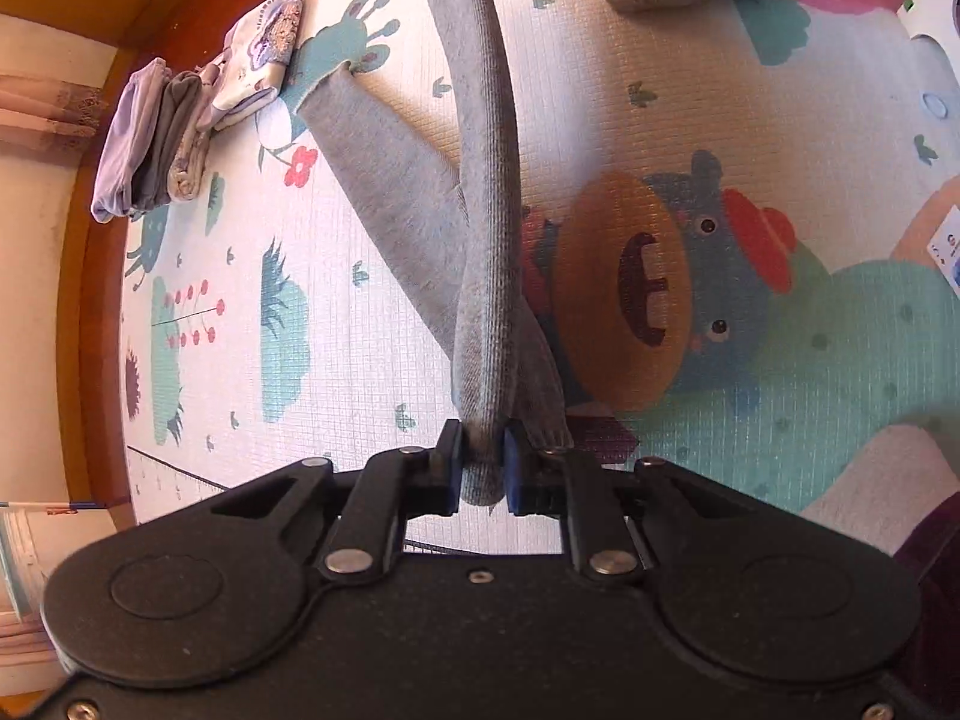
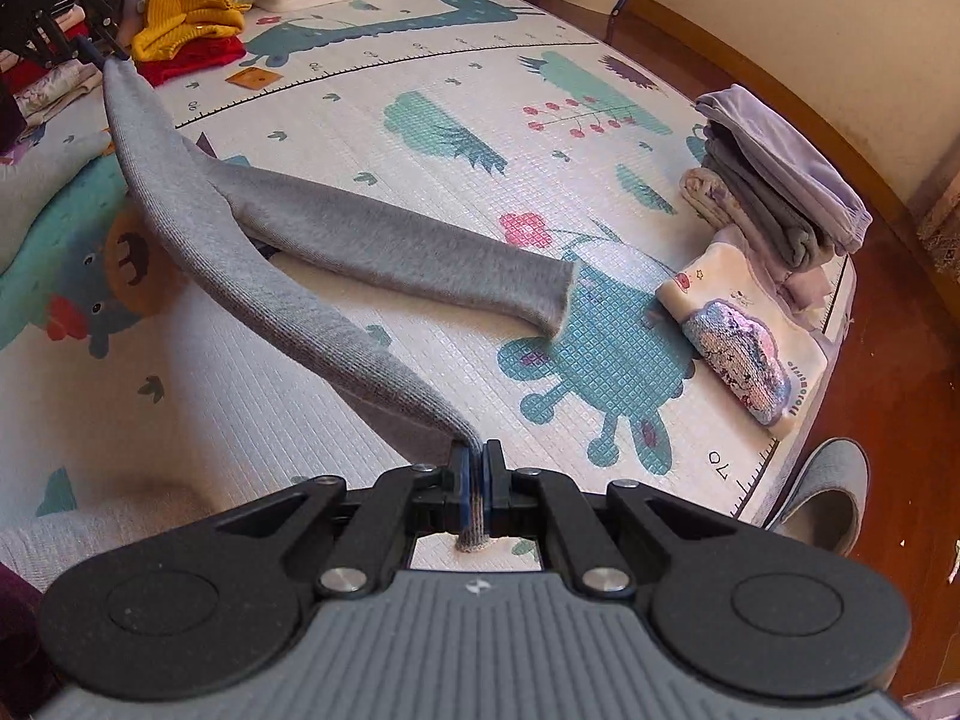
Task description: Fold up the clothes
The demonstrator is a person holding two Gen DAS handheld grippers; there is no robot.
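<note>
Both the left gripper [image 1: 485, 468] and right gripper [image 2: 478, 483] have fingers clamped on the grey leggings [image 2: 288, 276], stretched mid-frame above the play mat [image 2: 372, 372]. Folded clothes [image 2: 774, 204] are stacked at right; unfolded ones [image 2: 186, 18] wait upper left.

Open play mat [image 2: 372, 360] between the grey leggings [image 2: 384, 240] and folded clothes stack [image 2: 774, 204]; slipper [image 2: 828, 498] past the mat's edge.

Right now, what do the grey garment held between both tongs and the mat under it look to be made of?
Grey garment: apparently a soft knit, probably cotton jersey; fine ribbing shows along the stretched leg, matte and slightly fuzzy. Play mat: likely foam or soft plastic; an embossed grid of small squares, printed cartoon animals, a faint sheen. Left tongs and right tongs both pinch the fabric.
</note>
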